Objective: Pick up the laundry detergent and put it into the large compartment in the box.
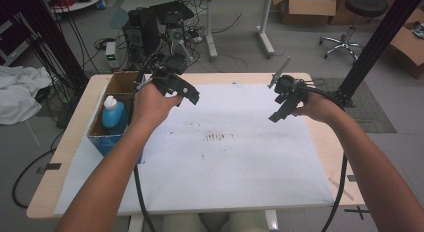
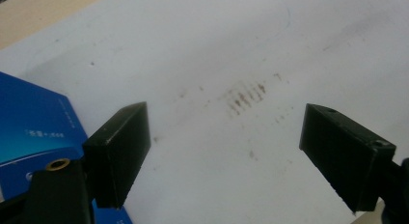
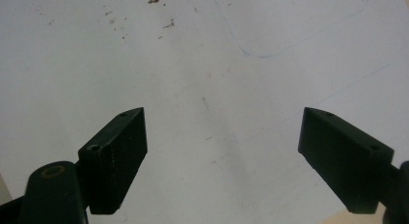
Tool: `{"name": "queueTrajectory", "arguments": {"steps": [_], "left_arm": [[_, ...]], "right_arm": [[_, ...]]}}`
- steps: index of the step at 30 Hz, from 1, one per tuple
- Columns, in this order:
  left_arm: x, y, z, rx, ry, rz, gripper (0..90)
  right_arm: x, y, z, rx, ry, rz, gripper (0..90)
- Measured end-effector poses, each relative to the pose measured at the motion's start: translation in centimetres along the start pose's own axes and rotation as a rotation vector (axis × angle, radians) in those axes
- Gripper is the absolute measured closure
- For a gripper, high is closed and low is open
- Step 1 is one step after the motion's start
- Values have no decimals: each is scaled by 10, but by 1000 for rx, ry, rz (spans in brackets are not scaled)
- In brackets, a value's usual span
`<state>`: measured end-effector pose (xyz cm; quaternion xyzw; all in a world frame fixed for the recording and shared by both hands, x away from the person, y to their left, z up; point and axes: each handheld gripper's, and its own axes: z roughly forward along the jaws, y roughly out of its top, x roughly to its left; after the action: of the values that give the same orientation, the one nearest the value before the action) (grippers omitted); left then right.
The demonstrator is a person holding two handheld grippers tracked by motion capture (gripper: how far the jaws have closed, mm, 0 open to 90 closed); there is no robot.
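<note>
My left gripper (image 1: 192, 97) hangs above the white sheet (image 1: 225, 157) at the back left, held in a hand, jaws wide apart and holding nothing. In the left gripper view the left gripper (image 2: 224, 156) looks down on brown smudges (image 2: 245, 96) on the sheet, with a blue box (image 2: 34, 127) beside its left jaw. My right gripper (image 1: 276, 115) hovers over the sheet at the back right, also open and empty. Bare white paper lies under the right gripper (image 3: 222, 156) in the right gripper view.
An open blue cardboard box (image 1: 114, 112) stands at the table's left edge with a blue bottle with a white cap (image 1: 113, 114) inside. The wooden table (image 1: 65, 157) shows around the sheet. A black frame post (image 1: 372, 47) rises at the right. Cables trail off the near edge.
</note>
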<state>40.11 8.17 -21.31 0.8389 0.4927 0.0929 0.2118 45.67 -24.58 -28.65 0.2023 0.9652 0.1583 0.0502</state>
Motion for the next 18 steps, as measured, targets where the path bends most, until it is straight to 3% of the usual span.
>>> {"name": "queueTrajectory", "arguments": {"steps": [18], "left_arm": [[-14, 2, 28, 23, -47, 27, 191]], "right_arm": [[-1, 0, 4, -1, -1, -4, 174]]}}
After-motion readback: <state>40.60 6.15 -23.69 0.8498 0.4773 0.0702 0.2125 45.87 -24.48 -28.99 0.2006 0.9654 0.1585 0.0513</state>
